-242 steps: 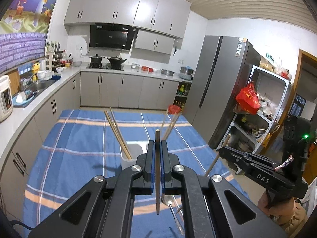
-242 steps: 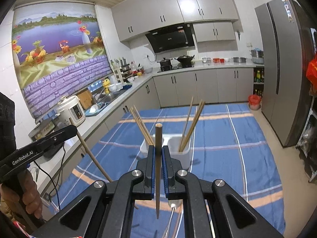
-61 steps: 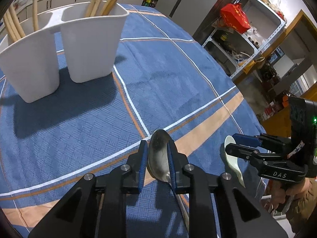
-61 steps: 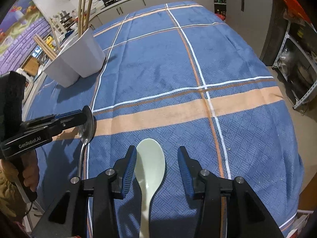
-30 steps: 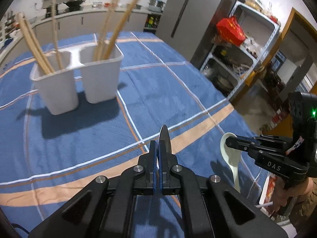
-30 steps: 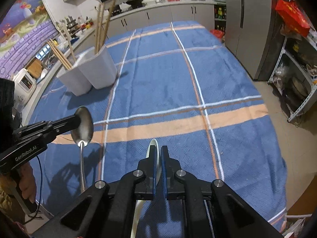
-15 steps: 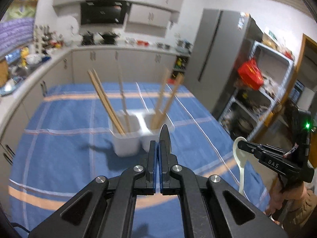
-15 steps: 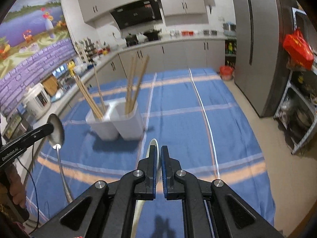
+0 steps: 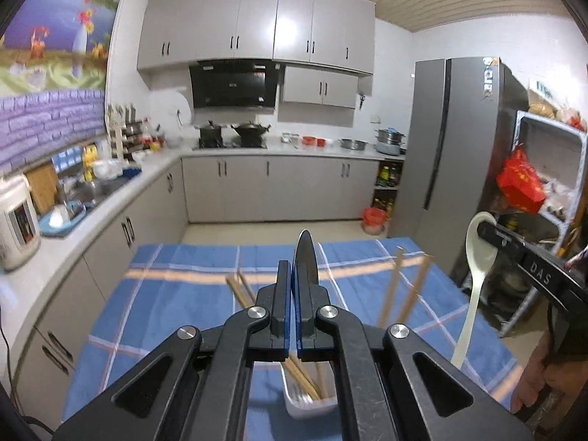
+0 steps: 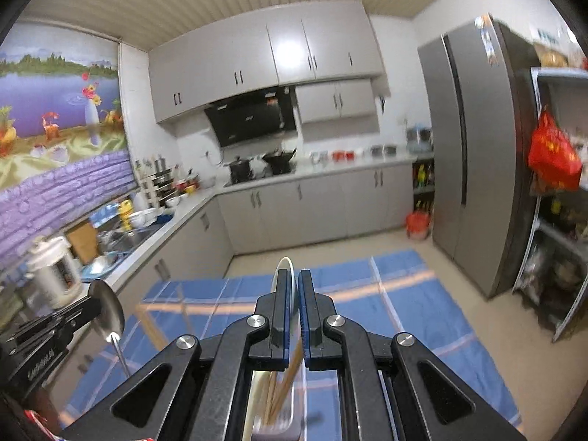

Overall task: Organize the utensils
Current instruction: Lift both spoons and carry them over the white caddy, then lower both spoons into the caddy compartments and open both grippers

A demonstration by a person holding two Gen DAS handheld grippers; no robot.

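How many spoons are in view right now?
2: a metal spoon clamped in the left claw, a white spoon clamped in the right claw. Others could be hidden.

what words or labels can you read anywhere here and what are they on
"DAS": white letters on the black right tongs, seen from the left wrist.
Lettering on the black left tongs: too blurred to read.
Stickers on the grey fridge: too small.
Print on the red plastic bag: unreadable.

Left gripper (image 9: 293,275), right gripper (image 10: 293,286) clamped

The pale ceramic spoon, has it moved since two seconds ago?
Yes. The pale ceramic spoon then lay flat on the blue checked tablecloth; now it hangs above it, handle down, clamped in the right claw.
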